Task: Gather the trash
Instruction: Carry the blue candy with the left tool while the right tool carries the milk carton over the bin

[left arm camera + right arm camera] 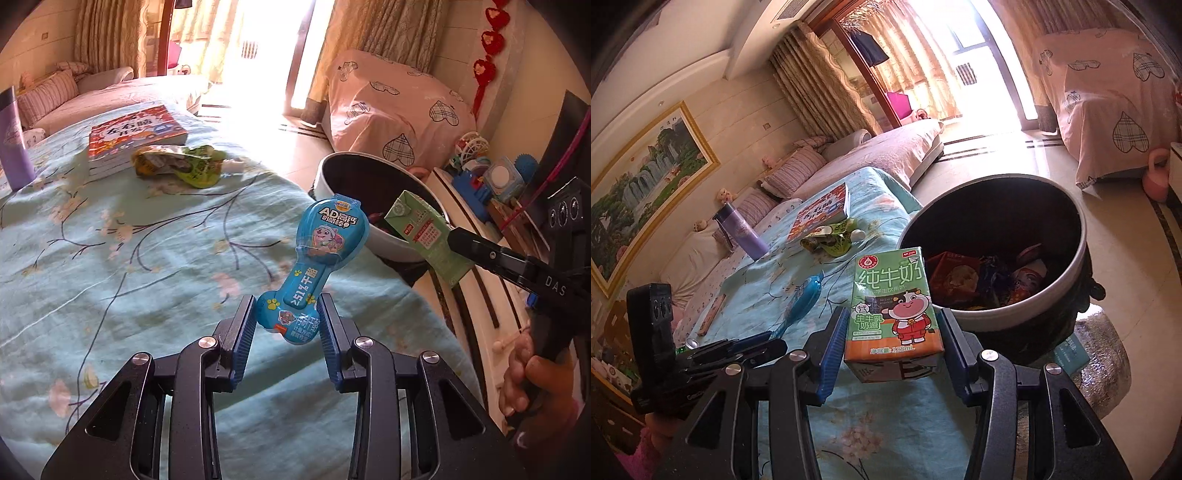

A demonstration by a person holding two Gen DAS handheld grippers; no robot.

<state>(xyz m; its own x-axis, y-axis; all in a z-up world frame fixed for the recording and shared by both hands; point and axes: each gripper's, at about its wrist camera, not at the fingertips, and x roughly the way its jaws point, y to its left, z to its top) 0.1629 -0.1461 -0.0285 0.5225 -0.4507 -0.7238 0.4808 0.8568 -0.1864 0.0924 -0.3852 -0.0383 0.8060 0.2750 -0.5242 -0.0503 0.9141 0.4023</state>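
My left gripper (286,314) is shut on the lower end of a blue spoon-shaped snack wrapper (317,254), held up over the turquoise floral cloth (129,240). My right gripper (892,332) is shut on a small green milk carton (892,306), upright between the blue pads. That carton (424,236) also shows in the left wrist view, right of the wrapper, near the rim of the round trash bin (347,162). The bin (1052,295) stands on the floor beside the table edge, with several wrappers inside. A crumpled green-yellow wrapper (177,164) lies on the cloth by a book.
A red children's book (136,134) and a purple bottle (13,144) stand on the cloth at the far side. A sofa with cushions (812,166) runs behind the table. Toys (487,177) fill a shelf at right. A person's hand (528,373) holds the right gripper's handle.
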